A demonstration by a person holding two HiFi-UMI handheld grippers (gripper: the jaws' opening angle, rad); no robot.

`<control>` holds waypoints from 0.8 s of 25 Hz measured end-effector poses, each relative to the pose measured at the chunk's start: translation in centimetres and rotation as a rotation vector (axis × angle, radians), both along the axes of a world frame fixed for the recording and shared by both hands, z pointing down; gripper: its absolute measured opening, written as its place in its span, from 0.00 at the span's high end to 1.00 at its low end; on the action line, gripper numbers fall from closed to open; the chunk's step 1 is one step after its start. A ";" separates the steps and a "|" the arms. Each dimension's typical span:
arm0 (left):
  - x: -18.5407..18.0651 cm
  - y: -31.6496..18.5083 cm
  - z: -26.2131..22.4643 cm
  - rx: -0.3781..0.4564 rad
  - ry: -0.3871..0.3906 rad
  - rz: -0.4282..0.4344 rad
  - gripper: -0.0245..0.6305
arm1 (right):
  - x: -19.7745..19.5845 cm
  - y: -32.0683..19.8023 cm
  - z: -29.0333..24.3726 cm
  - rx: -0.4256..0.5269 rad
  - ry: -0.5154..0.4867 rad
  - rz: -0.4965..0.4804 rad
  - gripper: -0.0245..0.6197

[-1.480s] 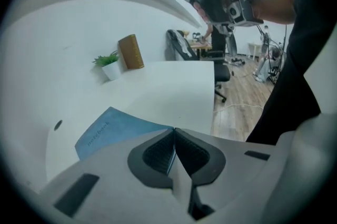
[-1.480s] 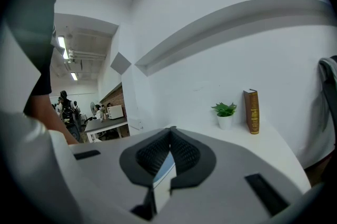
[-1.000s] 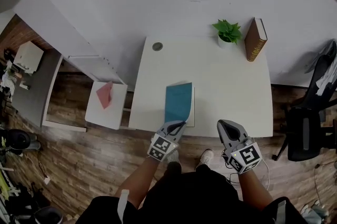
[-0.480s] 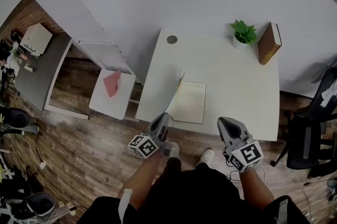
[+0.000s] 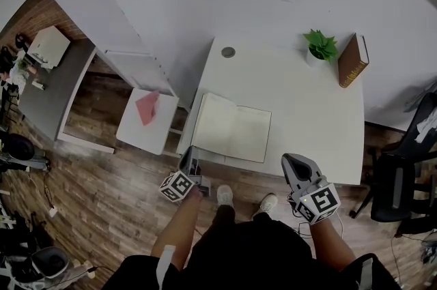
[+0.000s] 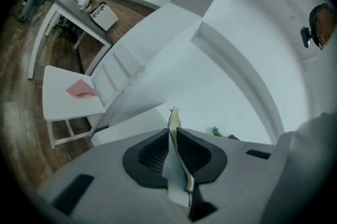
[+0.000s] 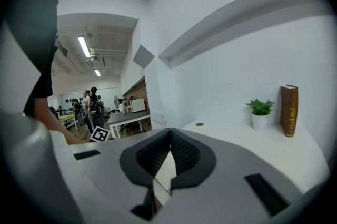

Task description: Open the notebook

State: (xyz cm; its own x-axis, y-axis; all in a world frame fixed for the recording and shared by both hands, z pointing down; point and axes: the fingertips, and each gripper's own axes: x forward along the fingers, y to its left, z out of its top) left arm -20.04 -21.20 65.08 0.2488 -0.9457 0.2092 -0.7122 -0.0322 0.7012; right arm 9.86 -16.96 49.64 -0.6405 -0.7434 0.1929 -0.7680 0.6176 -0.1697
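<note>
A view steeply down from the head shows a white tabletop [image 5: 300,111] with the notebook [image 5: 235,128] lying open and flat on it, both cream pages facing up. The left gripper [image 5: 189,157] sits at the tabletop's near edge. The notebook lies just ahead of it and to its right, with the near left corner of the spread at the jaw tips. The spine runs away from the person, so the open spread stretches crosswise to the right of this gripper. In the left gripper view the jaws are pinched together on a thin leaf seen edge-on, bluish on one face and cream on the other, most likely the notebook's cover and first pages. The left forearm reaches forward and out to the person's left, marker cube upward. The right gripper [image 5: 292,160] is near the same tabletop edge but well apart from the notebook, which lies ahead of it and to its left. Its jaws are closed with nothing between them, and that forearm is held close to the body. The left gripper is clearly the nearer one. The opening looks essentially done, so the next move probably means releasing the cover and drawing the left gripper clear.
</note>
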 end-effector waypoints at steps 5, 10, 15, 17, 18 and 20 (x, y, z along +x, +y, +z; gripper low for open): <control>-2.6 0.6 1.4 -0.083 -0.123 -0.059 0.58 | 0.0 -0.5 -0.3 0.005 -0.003 0.019 0.96; -0.2 0.1 -3.5 0.032 -0.354 0.086 0.56 | -0.4 -1.0 -1.0 0.028 -0.002 0.018 0.96; 6.2 -1.1 -9.8 0.205 -0.497 0.271 0.56 | -0.3 -1.5 -1.7 0.055 -0.012 0.038 0.96; 8.3 -1.4 -11.5 0.243 -0.524 0.313 0.56 | 0.1 -1.8 -2.2 0.068 -0.018 0.062 0.96; 9.3 -1.4 -12.3 0.262 -0.532 0.331 0.56 | 0.5 -1.9 -2.6 0.077 -0.021 0.077 0.96; 11.1 -1.3 -13.7 0.307 -0.549 0.360 0.58 | 1.2 -2.0 -3.4 0.099 -0.019 0.102 0.96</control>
State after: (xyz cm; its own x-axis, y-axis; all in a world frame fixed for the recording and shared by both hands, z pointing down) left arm -8.93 -22.46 51.34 0.4912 -0.8610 0.1317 -0.8671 -0.4691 0.1674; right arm 11.05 -18.93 46.21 -0.5633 -0.8197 0.1039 -0.8250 0.5507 -0.1270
